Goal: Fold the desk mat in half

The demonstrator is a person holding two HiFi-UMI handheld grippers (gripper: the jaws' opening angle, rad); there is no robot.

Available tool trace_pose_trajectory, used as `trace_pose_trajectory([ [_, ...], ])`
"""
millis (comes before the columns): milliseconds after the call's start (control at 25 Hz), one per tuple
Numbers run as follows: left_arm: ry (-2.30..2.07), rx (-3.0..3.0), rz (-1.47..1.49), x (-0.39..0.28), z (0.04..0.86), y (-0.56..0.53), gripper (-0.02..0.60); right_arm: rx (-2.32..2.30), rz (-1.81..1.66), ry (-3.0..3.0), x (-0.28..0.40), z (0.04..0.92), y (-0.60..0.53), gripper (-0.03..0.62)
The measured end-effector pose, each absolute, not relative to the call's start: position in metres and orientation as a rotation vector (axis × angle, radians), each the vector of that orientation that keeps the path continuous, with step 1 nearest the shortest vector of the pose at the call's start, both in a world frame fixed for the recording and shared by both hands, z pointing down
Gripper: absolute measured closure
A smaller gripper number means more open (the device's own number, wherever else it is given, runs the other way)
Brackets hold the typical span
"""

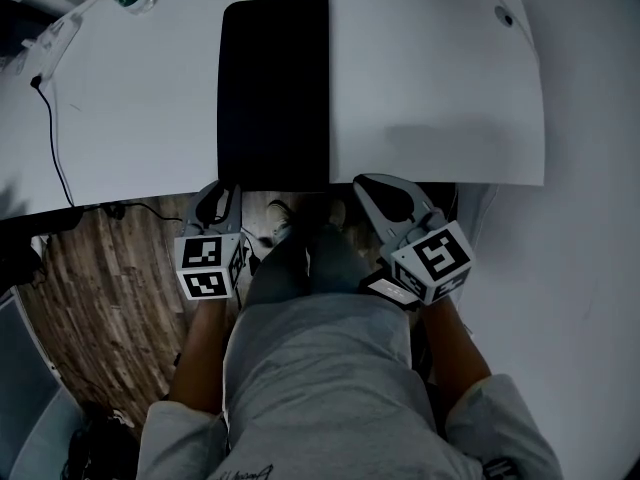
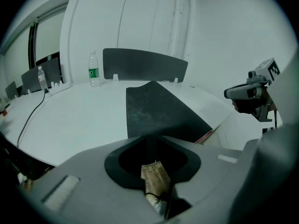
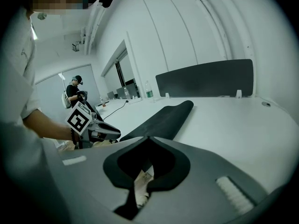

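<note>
While the desk mat (image 1: pixel 273 88) is lying flat across the middle of the worktop (image 1: pixel 430 88), with its short edge reaching the worktop's near edge, the first step of the fold is only beginning, as I judge. The left tongs (image 1: pixel 217 190) are pinching the mat's near left corner, and the right tongs (image 1: pixel 362 181) are pressing together on what looks like the near right corner. No crease is showing yet. For the next move both corners are needing to rise together and travel toward the worktop's far edge, staying level so the edges are meeting squarely
</note>
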State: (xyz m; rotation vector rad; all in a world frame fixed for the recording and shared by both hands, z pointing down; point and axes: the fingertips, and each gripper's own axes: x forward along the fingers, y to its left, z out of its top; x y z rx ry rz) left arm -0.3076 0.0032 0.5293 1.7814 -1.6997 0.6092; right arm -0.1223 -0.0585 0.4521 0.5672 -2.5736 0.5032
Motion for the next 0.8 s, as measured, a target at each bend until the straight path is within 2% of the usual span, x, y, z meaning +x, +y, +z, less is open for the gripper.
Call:
trace_pose_trajectory([
  [280,-1.737,1.870,0.577,-0.279,0.480,-0.011,0.563,0.552,0.497,-2.608,-0.114,0.431,-0.068,0.586],
  [800,-1.681,2.087,0.523,-0.221,0.397,-0.011,0.563,0.554,0.498,-2.649,-0.100,0.385,-0.069,0.588],
])
